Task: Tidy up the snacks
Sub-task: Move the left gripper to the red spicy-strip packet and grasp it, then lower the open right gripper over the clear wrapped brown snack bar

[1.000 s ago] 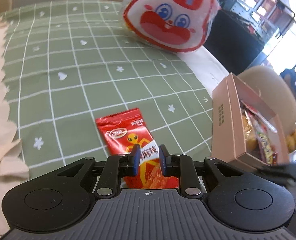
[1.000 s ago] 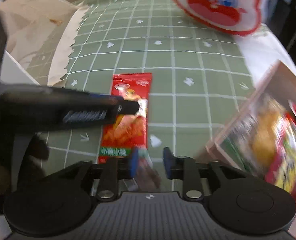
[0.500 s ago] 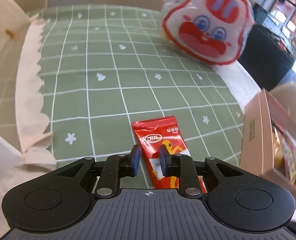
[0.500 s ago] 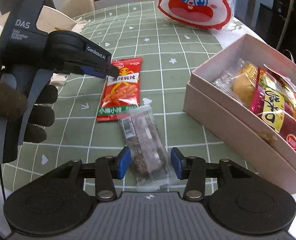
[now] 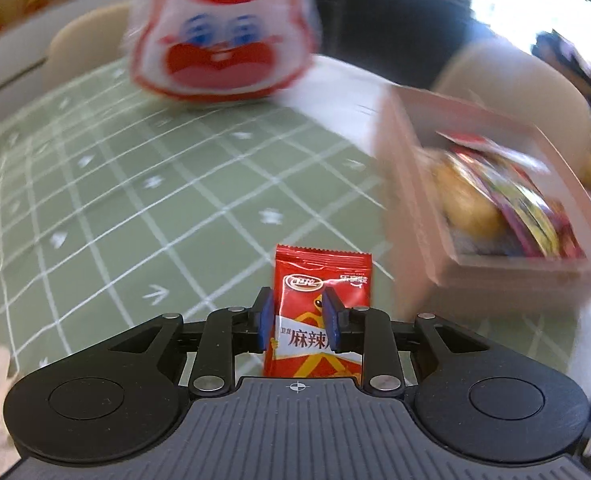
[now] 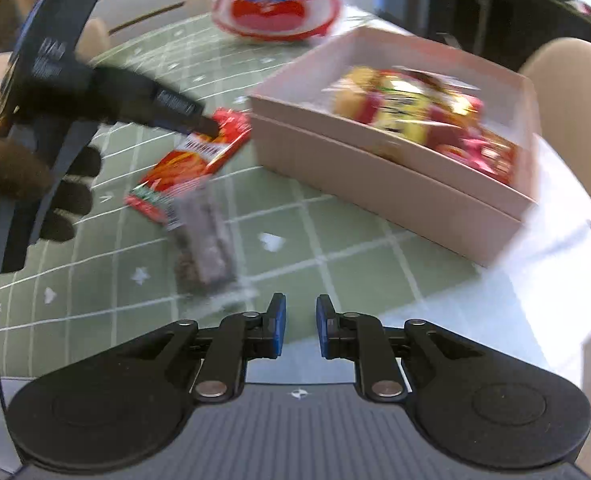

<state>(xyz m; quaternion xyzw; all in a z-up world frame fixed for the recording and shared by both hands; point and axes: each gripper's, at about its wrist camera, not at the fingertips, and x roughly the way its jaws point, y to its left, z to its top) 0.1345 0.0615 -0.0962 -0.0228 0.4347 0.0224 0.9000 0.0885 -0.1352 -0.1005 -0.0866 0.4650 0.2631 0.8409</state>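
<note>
The left claw (image 5: 298, 322) had picked the red snack packet (image 5: 322, 280) up off the green cloth (image 5: 135, 208) and held it, near the pink box (image 6: 391, 184). The right claw (image 6: 300, 326) had just narrowed, empty, leaving the clear bar packet (image 6: 205, 240) lying nearby.

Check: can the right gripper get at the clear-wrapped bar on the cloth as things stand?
Probably yes. The right gripper holds nothing, and the clear-wrapped bar lies just ahead-left on bare cloth; the left gripper is busy farther off with the red packet.
</note>
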